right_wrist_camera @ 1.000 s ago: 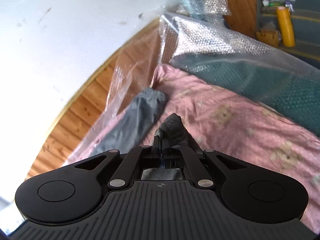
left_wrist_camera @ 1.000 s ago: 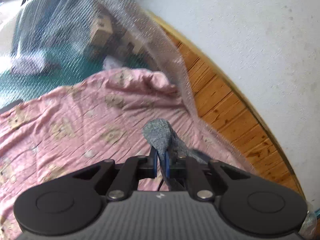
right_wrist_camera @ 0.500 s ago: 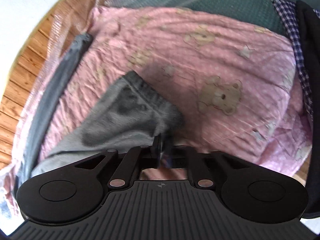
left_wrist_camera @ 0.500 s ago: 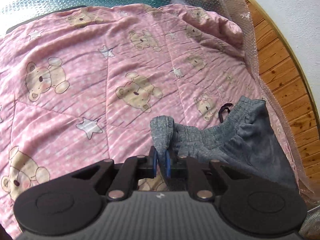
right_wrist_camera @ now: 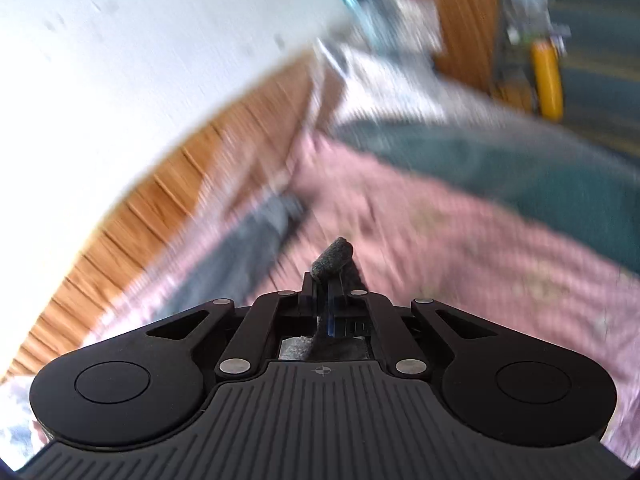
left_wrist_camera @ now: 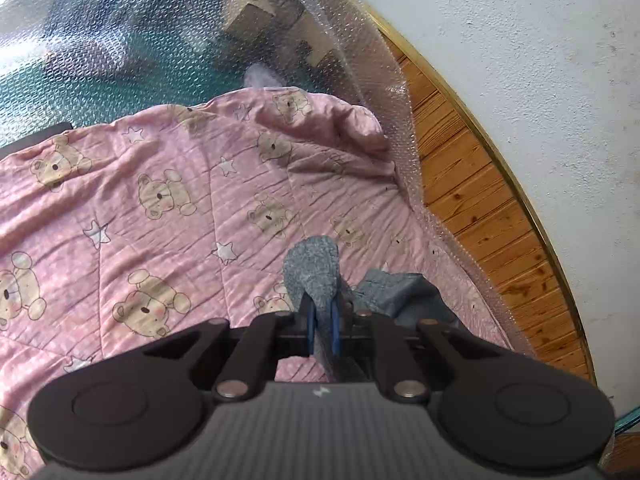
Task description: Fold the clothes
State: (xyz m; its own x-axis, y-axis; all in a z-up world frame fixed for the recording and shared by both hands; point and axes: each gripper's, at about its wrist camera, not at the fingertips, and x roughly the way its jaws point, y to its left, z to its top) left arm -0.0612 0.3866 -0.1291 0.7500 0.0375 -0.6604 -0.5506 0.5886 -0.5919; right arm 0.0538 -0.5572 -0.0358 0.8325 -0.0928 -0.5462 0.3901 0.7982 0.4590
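Grey heathered garment (left_wrist_camera: 314, 270), pink quilt (left_wrist_camera: 168, 184) with tan bears and white stars, teal cushion (right_wrist_camera: 500, 168), yellow bottle (right_wrist_camera: 547, 78)

The right wrist view is smeared by motion: the pink quilt (right_wrist_camera: 460, 248) and yellow bottle (right_wrist_camera: 546, 76) lose detail. The grey trousers (left_wrist_camera: 404, 292) run under the left gripper (left_wrist_camera: 323, 322), hidden.

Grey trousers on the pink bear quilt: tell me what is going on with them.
A person is folding the grey trousers with two hand-held grippers. The left gripper is shut on a bunched bit of the grey fabric above the pink quilt. The right gripper is also clamped on grey fabric; its view is blurred. The rest of the garment trails toward the wood-panelled wall.
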